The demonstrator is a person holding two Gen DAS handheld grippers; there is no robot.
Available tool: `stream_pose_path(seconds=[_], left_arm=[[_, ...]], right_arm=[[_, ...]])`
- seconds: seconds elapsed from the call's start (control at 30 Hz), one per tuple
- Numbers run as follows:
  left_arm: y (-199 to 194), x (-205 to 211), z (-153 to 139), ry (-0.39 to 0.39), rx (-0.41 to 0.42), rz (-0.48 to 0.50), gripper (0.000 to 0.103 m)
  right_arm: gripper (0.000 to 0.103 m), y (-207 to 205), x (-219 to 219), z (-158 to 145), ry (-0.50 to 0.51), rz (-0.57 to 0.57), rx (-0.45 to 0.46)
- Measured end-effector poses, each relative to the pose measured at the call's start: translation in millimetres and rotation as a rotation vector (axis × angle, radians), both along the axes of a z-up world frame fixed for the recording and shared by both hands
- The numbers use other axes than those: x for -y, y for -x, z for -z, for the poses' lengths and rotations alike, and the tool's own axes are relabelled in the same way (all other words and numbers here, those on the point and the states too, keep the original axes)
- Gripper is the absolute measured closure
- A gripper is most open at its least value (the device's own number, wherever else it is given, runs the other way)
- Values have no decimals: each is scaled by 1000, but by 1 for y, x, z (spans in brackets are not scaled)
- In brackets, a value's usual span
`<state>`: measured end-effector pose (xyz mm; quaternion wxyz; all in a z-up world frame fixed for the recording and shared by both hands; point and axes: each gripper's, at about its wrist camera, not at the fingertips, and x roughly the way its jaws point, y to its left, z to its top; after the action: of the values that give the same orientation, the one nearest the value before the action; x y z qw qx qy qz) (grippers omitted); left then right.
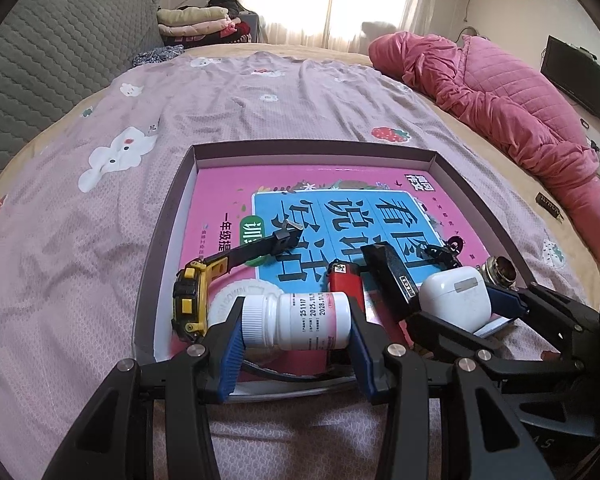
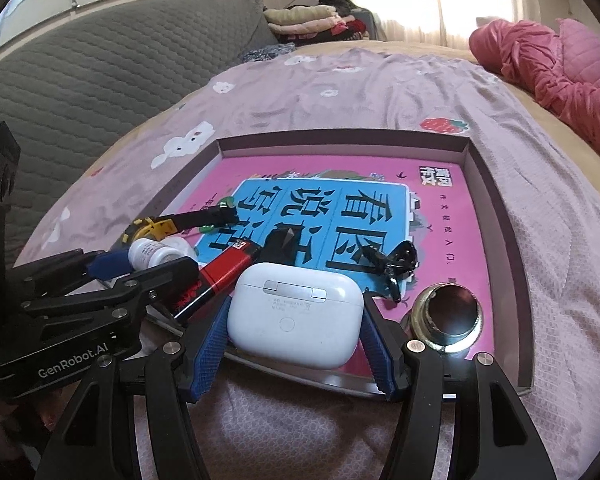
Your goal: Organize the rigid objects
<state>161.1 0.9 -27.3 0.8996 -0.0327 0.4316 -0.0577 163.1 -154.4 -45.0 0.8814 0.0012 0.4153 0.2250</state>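
Left gripper [image 1: 296,324]: pinching a white pill bottle [image 1: 300,320] at the tray's [image 1: 312,148] near edge. Right gripper [image 2: 296,320]: pads flanking a white earbud case [image 2: 296,316]; contact unclear. Behind: red lighter [image 2: 224,268], tape measure [image 1: 192,300], pink book [image 2: 440,208].

Bed [image 1: 260,92] under pink printed sheet, shallow cardboard tray [image 1: 168,216] on it, pink quilt [image 1: 500,92] alongside

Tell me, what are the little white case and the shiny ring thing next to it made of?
The white case looks like smooth, glossy hard plastic: even white colour, rounded corners, and a small silvery hinge strip that seems metal. The ring thing looks like metal: silvery, with bright reflections on its rim and a dark hollow inside. Which metal, I can't tell.
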Motion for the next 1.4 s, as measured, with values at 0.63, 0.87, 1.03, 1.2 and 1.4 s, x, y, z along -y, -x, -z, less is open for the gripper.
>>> stream_pose_path(seconds=[0.63,0.87,1.03,1.2,1.4], left_arm=[[7,-5,-2,36,-42,5,57],[11,-5,-3,45,-53,10,54],[14,-3,-3,41,-55,15,52],[17,-3,-6,39,-48,13,51],[24,-2,-11,31,-35,10,51]], right_arm=[[35,6,-1,-7,-7,-4,36],[34,12,3,-19,-19,1,85],[34,15,8,-23,-23,15,100],[33,21,14,-31,-31,30,131],[30,30,21,-40,-38,50,167]])
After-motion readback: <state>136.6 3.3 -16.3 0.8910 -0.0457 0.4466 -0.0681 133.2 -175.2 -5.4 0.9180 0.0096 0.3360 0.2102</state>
